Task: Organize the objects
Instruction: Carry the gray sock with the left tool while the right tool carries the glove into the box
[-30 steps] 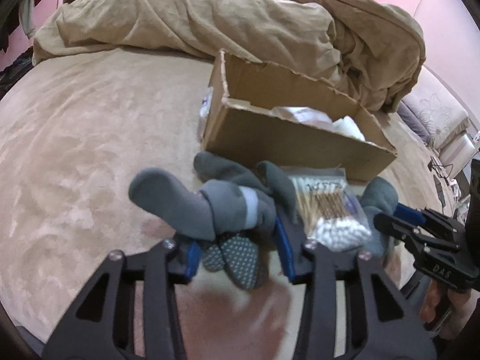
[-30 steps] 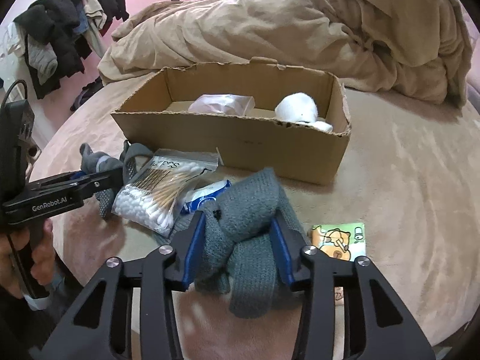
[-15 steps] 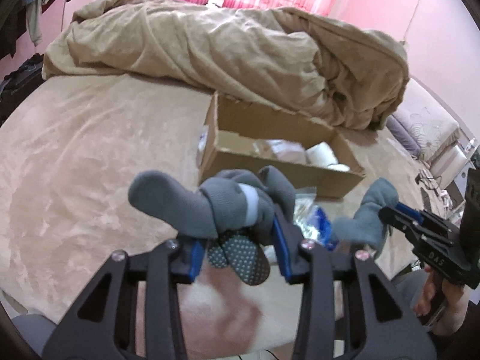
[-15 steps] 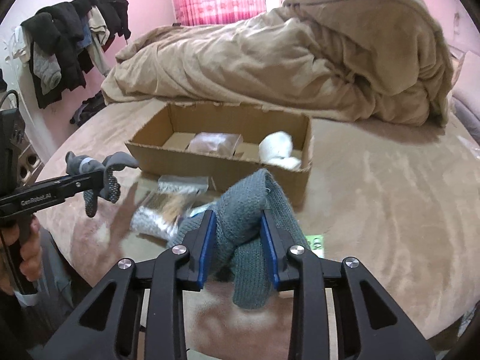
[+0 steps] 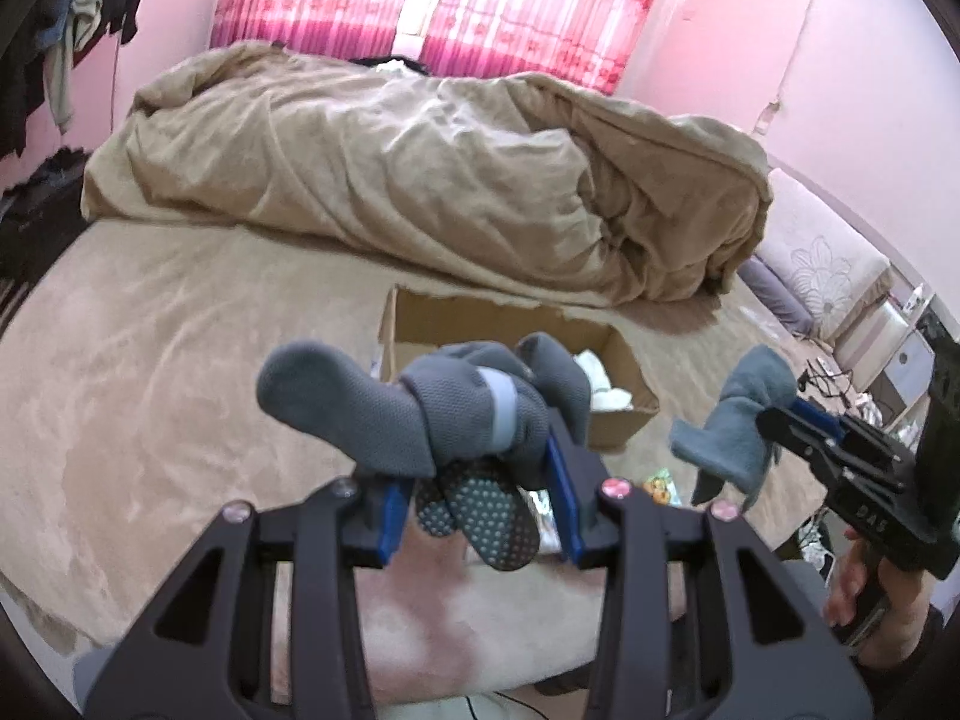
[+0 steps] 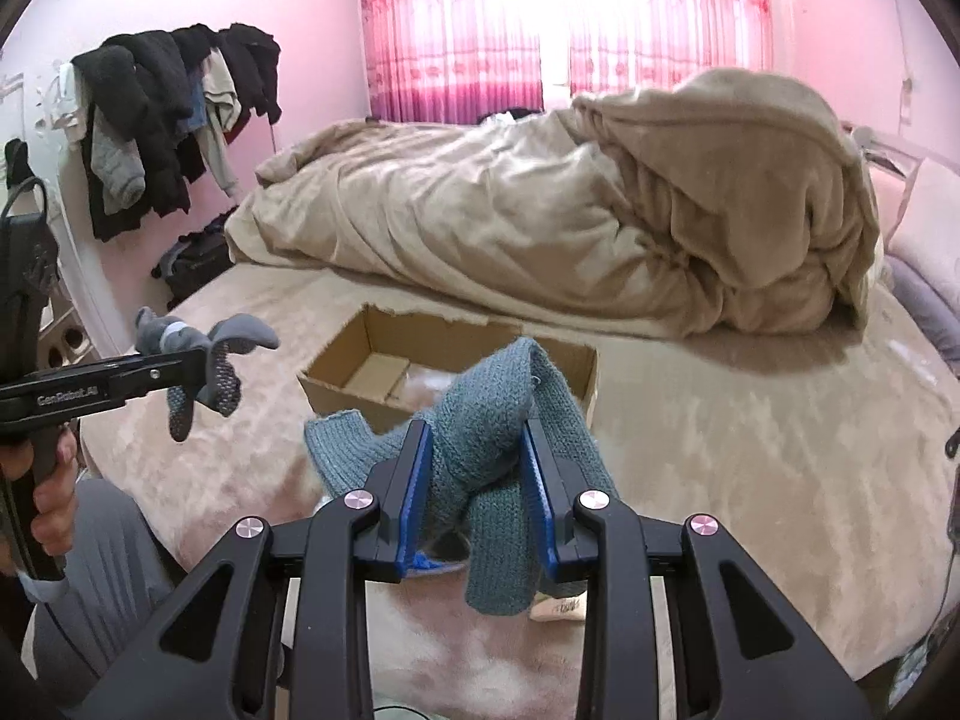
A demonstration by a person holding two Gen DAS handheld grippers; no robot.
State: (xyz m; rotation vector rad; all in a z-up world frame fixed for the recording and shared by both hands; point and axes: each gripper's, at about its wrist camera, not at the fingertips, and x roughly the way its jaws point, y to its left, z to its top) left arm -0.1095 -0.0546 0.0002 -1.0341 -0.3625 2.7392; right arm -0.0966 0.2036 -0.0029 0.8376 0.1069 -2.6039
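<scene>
My left gripper (image 5: 477,480) is shut on a bundle of grey socks with dotted soles (image 5: 456,414) and holds it in the air above the bed. It also shows in the right wrist view (image 6: 198,366). My right gripper (image 6: 477,480) is shut on a blue-grey knitted sock (image 6: 504,420), also lifted; it shows in the left wrist view (image 5: 735,420). An open cardboard box (image 5: 456,318) lies on the bed ahead, below both grippers, with white items (image 5: 600,384) inside. The box also shows in the right wrist view (image 6: 384,354).
A crumpled tan duvet (image 5: 420,180) covers the far half of the bed. A small colourful packet (image 5: 660,483) lies on the bed before the box. Dark clothes hang on a rack (image 6: 174,114) at the left. Pink curtains (image 6: 528,24) are behind.
Both grippers have risen high above the bed with their socks. The box now looks smaller and lower. The cotton swab bag has dropped out of sight behind the socks.
</scene>
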